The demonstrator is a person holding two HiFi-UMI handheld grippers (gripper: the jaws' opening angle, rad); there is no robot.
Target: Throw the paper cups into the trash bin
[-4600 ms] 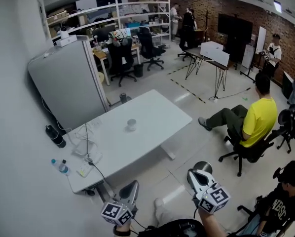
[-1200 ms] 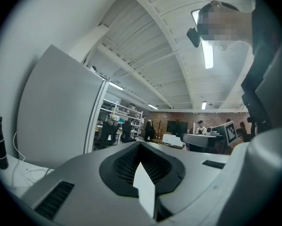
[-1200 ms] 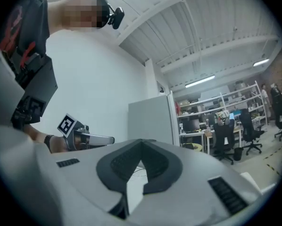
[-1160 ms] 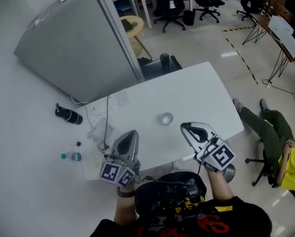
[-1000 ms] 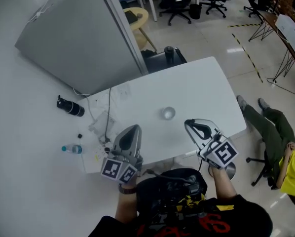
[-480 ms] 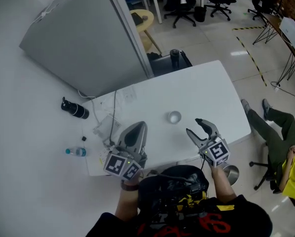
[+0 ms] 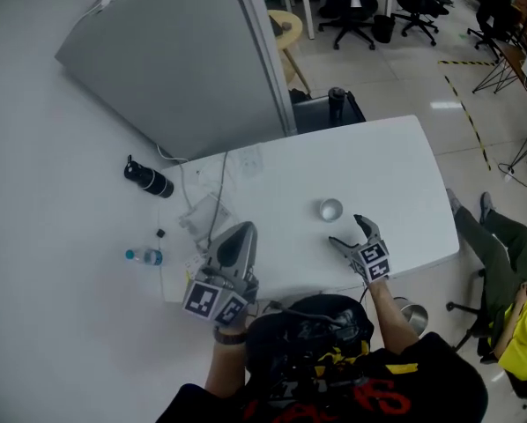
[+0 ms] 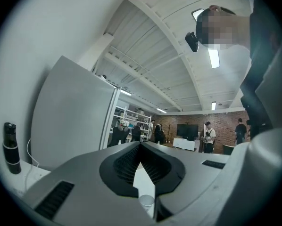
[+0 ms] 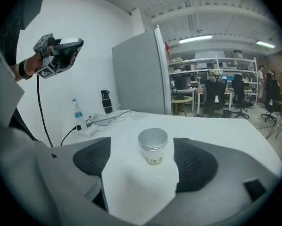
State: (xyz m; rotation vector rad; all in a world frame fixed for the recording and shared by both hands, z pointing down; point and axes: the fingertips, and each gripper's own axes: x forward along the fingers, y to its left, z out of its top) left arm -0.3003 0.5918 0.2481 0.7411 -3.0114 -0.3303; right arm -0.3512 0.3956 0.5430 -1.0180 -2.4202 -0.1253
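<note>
Right claw [image 7: 347, 231], jaws just opened wide and empty, we find just short of the paper cups [image 9: 153, 146]: white, nested, upright on the surface [image 9: 235, 134].

White table [image 7: 378, 159] — grey partition [image 7: 184, 69]

Paper cups [image 9: 153, 146] matt; table [image 7: 378, 166] smooth, slightly glossy.
</note>
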